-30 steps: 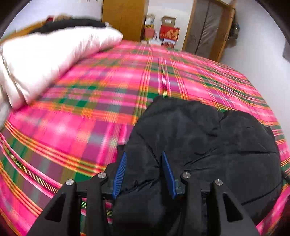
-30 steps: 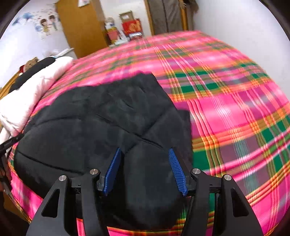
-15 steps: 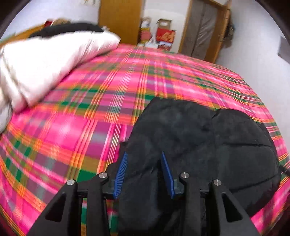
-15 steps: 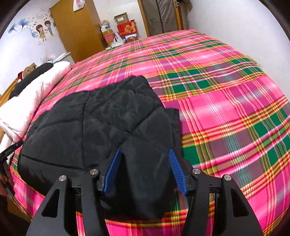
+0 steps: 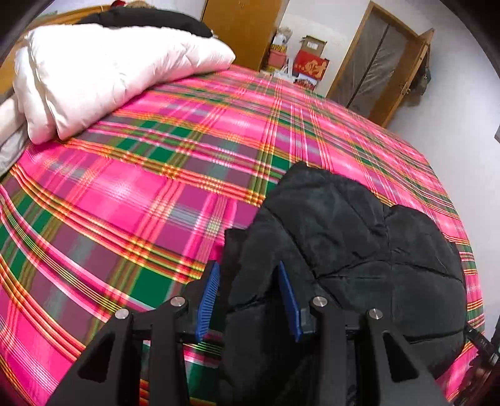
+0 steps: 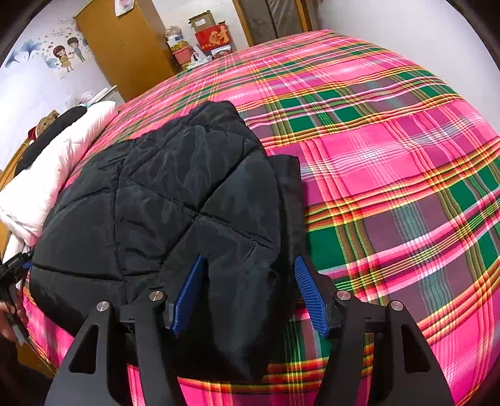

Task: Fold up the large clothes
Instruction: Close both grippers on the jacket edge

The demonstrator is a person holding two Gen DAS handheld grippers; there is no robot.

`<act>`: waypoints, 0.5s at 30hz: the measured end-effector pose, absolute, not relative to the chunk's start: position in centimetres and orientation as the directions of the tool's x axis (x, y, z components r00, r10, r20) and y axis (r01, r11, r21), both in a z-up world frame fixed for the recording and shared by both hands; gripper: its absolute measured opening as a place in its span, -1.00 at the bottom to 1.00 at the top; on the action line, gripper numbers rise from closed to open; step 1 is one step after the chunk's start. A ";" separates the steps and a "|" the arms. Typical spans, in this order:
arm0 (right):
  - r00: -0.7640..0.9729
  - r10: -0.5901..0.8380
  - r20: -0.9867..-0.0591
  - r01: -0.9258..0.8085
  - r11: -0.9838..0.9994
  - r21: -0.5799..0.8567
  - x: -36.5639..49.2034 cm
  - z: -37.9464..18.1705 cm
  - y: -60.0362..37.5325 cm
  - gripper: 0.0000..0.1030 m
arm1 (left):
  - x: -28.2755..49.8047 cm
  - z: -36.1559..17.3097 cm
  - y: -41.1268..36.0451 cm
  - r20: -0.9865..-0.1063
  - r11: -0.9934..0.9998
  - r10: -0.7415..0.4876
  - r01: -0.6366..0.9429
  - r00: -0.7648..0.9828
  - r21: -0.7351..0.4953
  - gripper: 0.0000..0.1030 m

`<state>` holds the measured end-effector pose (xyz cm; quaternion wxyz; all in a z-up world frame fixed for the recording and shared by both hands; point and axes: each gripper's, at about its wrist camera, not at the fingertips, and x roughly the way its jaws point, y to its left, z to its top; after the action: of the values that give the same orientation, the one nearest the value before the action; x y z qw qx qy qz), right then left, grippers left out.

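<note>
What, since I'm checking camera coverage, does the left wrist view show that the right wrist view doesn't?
Left wrist only: the plastic-covered wooden door at nearly full height; the right wrist view catches just its lower part.

Right wrist only: the cartoon wall sticker of two children.

Both: the black quilted padded jacket folded on the pink plaid bedsheet, the white puffy duvet, the tall wooden wardrobe and the red cardboard box.

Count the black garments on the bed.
2: a padded black jacket at the near edge between the tools, another dark garment behind the white duvet. More may be hidden.
</note>
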<state>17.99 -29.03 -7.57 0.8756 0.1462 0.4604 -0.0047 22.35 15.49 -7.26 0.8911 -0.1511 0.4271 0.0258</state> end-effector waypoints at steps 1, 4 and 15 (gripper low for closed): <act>0.574 0.131 -0.808 0.143 0.956 0.256 18.0 -7.7 -29.1 0.17 | 22.5 -7.6 15.5 -0.778 0.955 -0.083 -0.174 0.623 -0.241 -0.20; 0.562 0.144 -0.814 0.142 0.953 0.267 18.4 -8.2 -29.2 0.17 | 23.6 -9.9 15.4 -0.823 0.947 -0.135 -0.174 0.552 -0.271 -0.20; 0.533 0.233 -0.813 0.131 0.927 0.352 19.9 -10.7 -30.5 0.28 | 25.4 -12.6 15.4 -0.816 0.915 -0.209 -0.186 0.539 -0.357 -0.15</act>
<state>19.90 -30.50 -10.71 0.8549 0.1889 0.4822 0.0299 25.36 15.43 -12.56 0.8529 -0.2056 0.4799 -0.0066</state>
